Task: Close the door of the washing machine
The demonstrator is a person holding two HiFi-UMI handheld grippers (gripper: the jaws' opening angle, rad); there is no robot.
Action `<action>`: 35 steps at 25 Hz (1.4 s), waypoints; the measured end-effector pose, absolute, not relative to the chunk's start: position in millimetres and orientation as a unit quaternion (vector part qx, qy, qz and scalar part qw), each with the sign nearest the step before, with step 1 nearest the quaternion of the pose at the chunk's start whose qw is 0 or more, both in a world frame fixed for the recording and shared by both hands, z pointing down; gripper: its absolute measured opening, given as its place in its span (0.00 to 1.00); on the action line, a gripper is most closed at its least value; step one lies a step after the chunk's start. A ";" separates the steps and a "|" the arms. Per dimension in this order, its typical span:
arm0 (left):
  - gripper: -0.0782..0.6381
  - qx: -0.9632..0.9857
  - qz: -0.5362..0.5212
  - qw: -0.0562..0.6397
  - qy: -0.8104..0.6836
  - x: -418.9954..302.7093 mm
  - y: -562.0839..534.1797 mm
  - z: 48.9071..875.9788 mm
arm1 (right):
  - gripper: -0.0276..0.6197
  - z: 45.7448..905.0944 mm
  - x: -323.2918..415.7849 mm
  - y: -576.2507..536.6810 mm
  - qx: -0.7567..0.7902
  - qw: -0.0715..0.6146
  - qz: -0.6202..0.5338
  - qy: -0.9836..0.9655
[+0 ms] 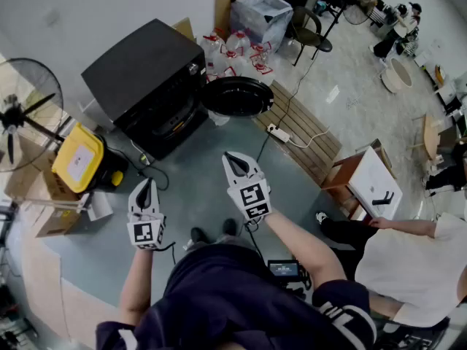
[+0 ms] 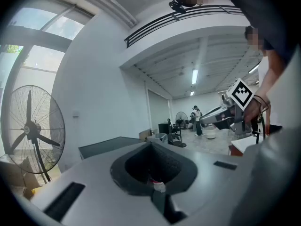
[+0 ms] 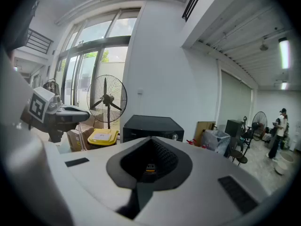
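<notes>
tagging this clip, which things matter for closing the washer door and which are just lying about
Job in hand: washer; door, swung open; left gripper; right gripper.

Lying about: fan; yellow box; water jugs; power strip; chair.

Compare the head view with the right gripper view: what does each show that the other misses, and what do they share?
Only the head view shows the round door standing open, the power strip on the floor and the water bottles by the wall. Only the right gripper view shows the tall windows. Both show the black washing machine, the yellow bin, the standing fan and the left gripper.
</notes>
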State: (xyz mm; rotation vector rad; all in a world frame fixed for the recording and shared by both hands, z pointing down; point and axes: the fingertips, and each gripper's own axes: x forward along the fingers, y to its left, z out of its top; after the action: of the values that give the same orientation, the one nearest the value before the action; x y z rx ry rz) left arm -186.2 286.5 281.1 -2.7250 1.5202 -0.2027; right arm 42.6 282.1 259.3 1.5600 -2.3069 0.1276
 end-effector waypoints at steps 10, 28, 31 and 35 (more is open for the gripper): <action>0.14 -0.870 -0.065 0.003 0.488 -186.3 284.8 283.6 | 0.07 267.4 45.0 283.0 0.550 0.180 0.051 -0.814; 0.14 -0.873 -0.079 0.002 0.481 -166.9 284.8 291.2 | 0.09 285.8 85.4 286.1 0.569 0.167 0.064 -0.803; 0.14 -0.874 -0.085 0.007 0.479 -158.6 282.4 291.9 | 0.14 292.0 94.3 283.1 0.566 0.167 0.074 -0.804; 0.14 -0.873 -0.087 0.010 0.479 -143.0 280.1 290.7 | 0.13 297.8 114.0 276.5 0.569 0.170 0.075 -0.801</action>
State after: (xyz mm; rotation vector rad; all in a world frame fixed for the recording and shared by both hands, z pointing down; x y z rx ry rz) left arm -143.0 280.1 290.7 -2.7261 1.4945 -0.2731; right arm 114.0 276.5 297.8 1.6165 -2.2773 0.2142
